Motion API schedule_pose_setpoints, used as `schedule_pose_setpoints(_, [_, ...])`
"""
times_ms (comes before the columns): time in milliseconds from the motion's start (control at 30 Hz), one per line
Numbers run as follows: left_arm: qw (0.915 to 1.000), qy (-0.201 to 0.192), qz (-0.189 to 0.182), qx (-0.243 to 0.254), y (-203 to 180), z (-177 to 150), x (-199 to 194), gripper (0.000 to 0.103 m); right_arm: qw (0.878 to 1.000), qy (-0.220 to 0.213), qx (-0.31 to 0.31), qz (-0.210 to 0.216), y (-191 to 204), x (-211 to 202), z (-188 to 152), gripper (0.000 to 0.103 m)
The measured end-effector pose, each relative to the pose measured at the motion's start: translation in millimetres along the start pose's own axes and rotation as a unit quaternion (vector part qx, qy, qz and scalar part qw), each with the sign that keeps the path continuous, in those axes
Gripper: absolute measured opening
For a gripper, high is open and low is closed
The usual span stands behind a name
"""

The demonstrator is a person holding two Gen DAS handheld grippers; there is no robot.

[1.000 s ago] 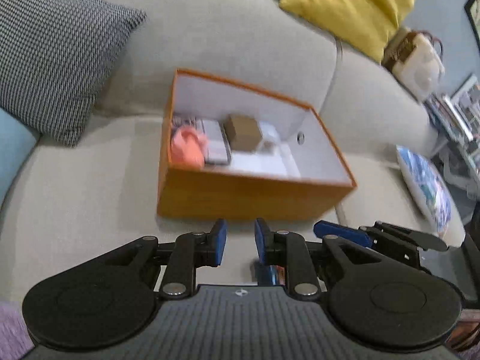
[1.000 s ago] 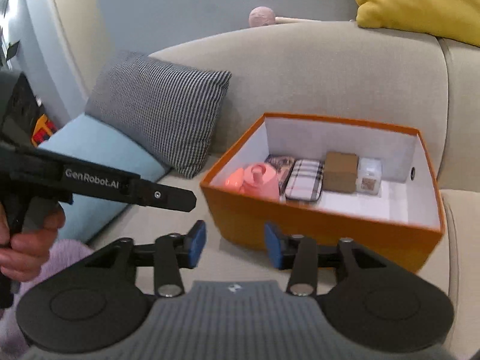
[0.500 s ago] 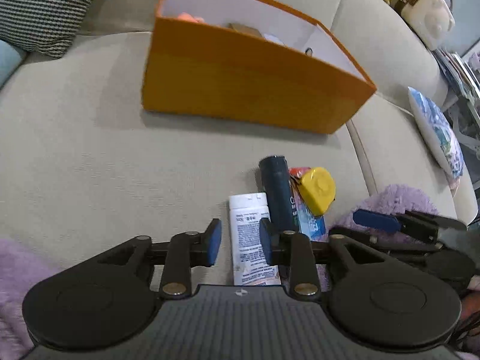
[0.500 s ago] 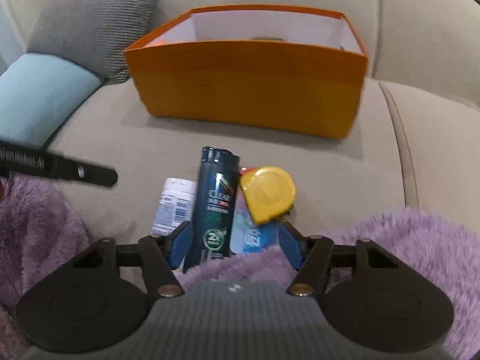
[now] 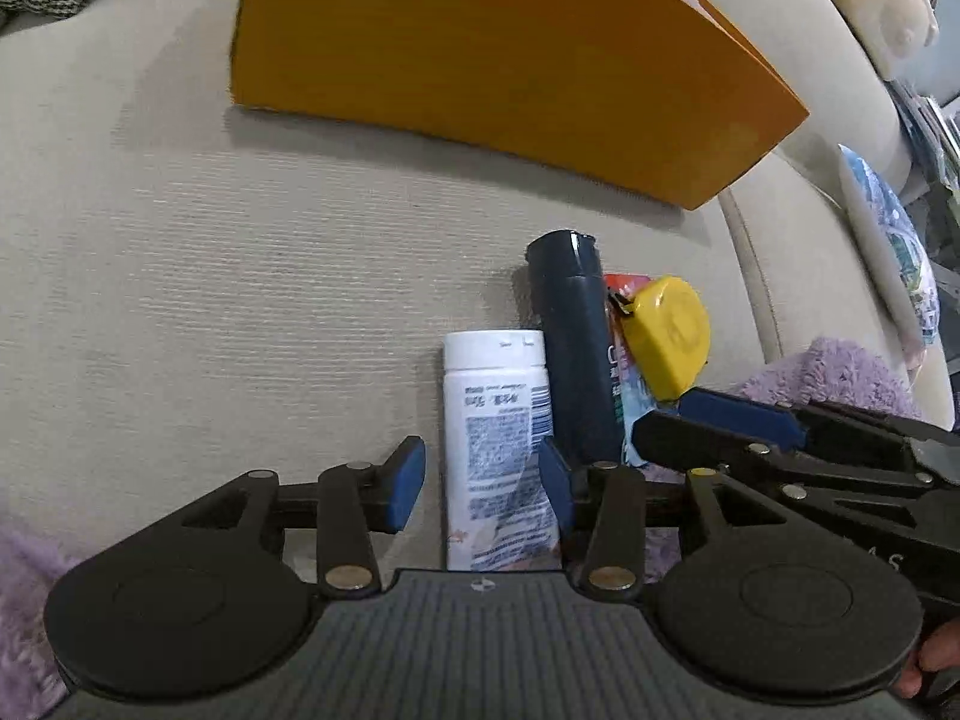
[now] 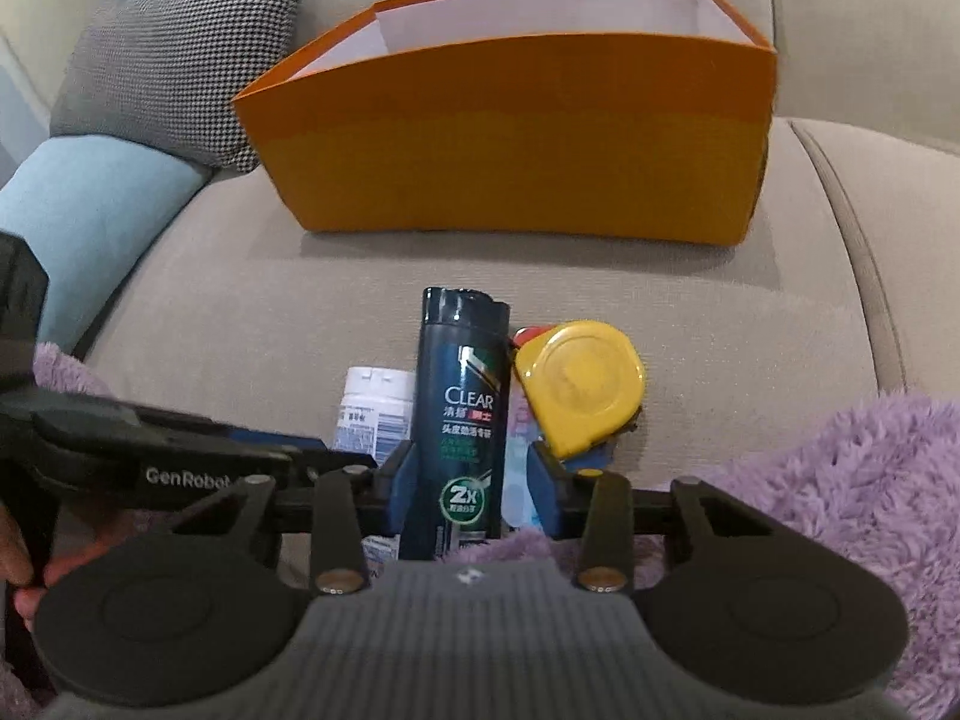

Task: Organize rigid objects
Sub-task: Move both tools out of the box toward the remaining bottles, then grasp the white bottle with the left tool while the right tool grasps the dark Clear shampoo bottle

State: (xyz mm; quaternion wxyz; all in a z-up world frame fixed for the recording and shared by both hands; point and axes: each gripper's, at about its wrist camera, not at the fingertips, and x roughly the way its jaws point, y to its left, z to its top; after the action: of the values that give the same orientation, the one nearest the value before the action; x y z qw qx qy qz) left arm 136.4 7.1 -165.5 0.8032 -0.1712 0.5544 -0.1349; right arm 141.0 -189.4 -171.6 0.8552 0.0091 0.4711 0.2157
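Fingers [image 5: 408, 483] low, straddling white bottle [image 5: 495, 420]; sofa [image 5: 240, 270].

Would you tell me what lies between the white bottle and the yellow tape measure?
The dark shampoo bottle lies on the sofa between the white bottle and the tape measure, touching both; the right wrist view shows it best.

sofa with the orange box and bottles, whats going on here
A person with a gripper in each hand is tidying loose items on a sofa into an orange box. The left gripper is open around a white bottle lying on the cushion. The right gripper is open astride a dark shampoo bottle beside it. A yellow tape measure lies on a packet right of the shampoo. Nothing is lifted yet.
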Motion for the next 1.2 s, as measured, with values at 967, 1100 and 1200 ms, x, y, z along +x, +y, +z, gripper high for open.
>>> schedule_pose_setpoints(967, [0.9983, -0.045, 0.037, 0.000, 12, 2, -20, 0.032, 0.999, 0.029, -0.023, -0.016, 13, 30, 14, 0.040])
schedule_pose_setpoints(1100, [0.9985, -0.044, 0.034, -0.003, 13, 4, -18, 0.032, 0.999, 0.041, -0.011, -0.011, 10, 41, 16, 0.041])
schedule_pose_setpoints(1200, [0.9985, -0.045, 0.031, -0.003, 13, 5, -18, 0.031, 0.999, 0.042, -0.010, -0.010, 4, 36, 15, 0.041])
